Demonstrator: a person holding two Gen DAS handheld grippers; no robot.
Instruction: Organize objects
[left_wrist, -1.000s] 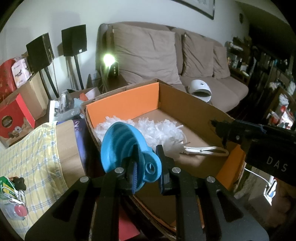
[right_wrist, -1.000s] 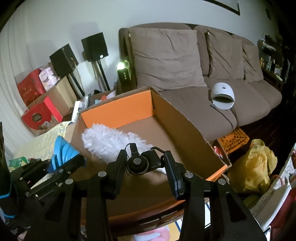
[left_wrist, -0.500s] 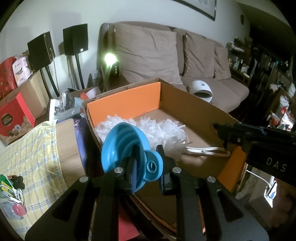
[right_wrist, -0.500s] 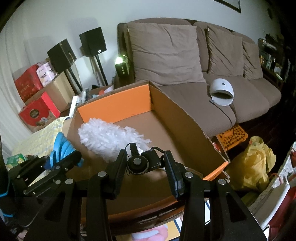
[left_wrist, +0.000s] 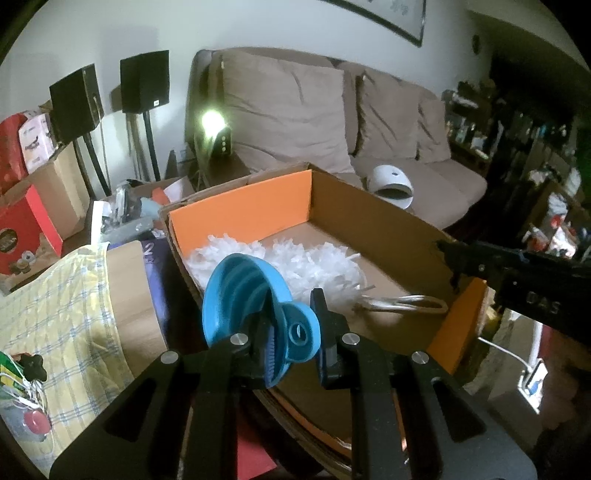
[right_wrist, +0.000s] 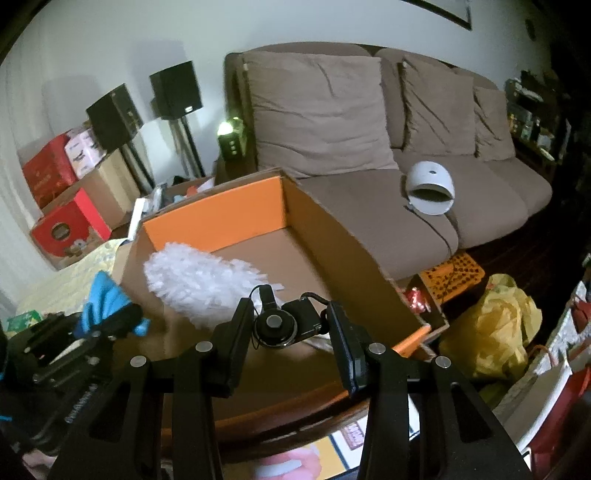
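Observation:
A blue collapsible funnel (left_wrist: 240, 291) is clamped by its tab in my left gripper (left_wrist: 291, 326), which is shut on it just over the near left corner of the cardboard box (left_wrist: 240, 206). The box has orange inner flaps, and a white fluffy duster (left_wrist: 306, 262) lies in it. My right gripper (right_wrist: 288, 326) is shut on a small black round-fronted gadget with a thin cord (right_wrist: 306, 325), held over the near edge of the box (right_wrist: 210, 218). The duster (right_wrist: 192, 277) lies beyond it. The funnel (right_wrist: 103, 299) shows at the left of the right wrist view.
A brown sofa (right_wrist: 362, 206) behind the box carries a white dome-shaped device (right_wrist: 430, 188). Two black speakers (right_wrist: 177, 88) and red cartons (right_wrist: 66, 225) stand at the back left. A yellow checked cloth (left_wrist: 48, 314) lies to the left, a yellow bag (right_wrist: 495, 325) to the right.
Both grippers keep their hold and stay over the near edge of the box; the views shift only slightly.

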